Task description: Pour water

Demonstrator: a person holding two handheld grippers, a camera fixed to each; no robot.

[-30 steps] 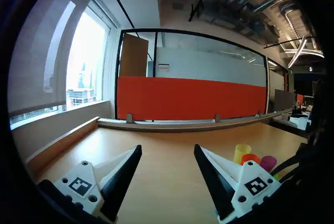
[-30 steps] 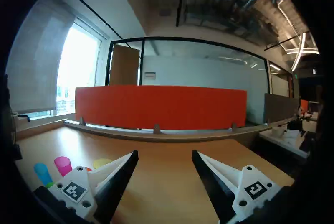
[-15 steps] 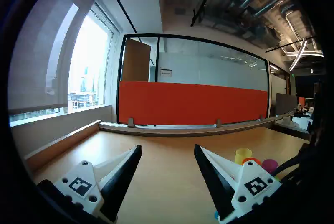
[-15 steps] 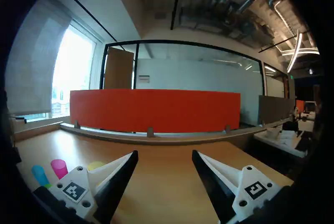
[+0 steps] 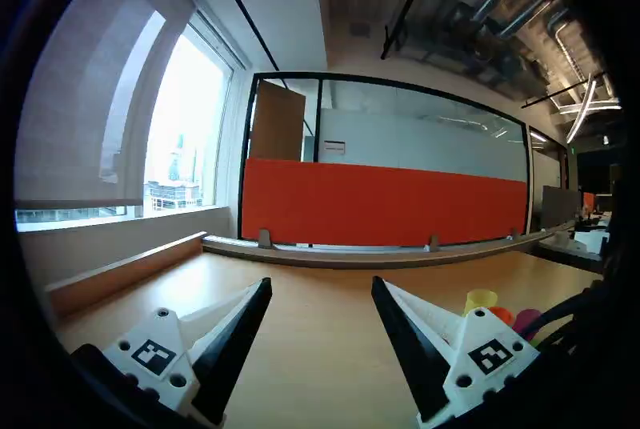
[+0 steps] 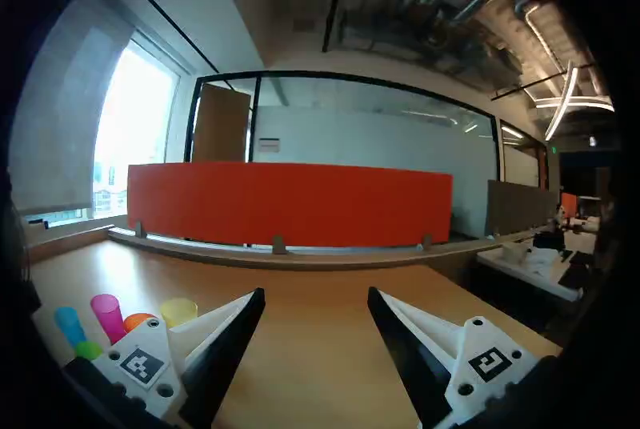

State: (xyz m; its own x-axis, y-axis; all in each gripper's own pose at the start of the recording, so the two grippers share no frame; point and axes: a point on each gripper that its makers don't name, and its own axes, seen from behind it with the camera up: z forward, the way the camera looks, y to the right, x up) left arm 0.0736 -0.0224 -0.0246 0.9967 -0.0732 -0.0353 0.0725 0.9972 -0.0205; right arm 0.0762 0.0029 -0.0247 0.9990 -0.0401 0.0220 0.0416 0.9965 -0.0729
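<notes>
A cluster of small plastic cups stands on the wooden desk. In the right gripper view they sit at the lower left: a yellow cup [image 6: 178, 311], an orange cup [image 6: 138, 321], a pink cup [image 6: 106, 314], a blue cup [image 6: 68, 325] and a green one [image 6: 89, 349]. In the left gripper view the yellow cup [image 5: 480, 301], the orange cup [image 5: 502, 314] and the pink cup [image 5: 526, 322] peek out behind the right finger. My left gripper [image 5: 320, 289] is open and holds nothing. My right gripper [image 6: 316, 297] is open too, with bare desk between its fingers.
The wooden desk [image 6: 320, 349] runs to an orange divider panel [image 6: 288, 205] at its far edge. A window [image 5: 180, 157] and a raised wooden ledge [image 5: 120, 273] line the left side. Other desks with clutter [image 6: 544, 257] lie to the right.
Both views have tilted and shifted: in the left gripper view the cups slid right and lower; in the right gripper view they moved right, and the orange and green cups show more fully.
</notes>
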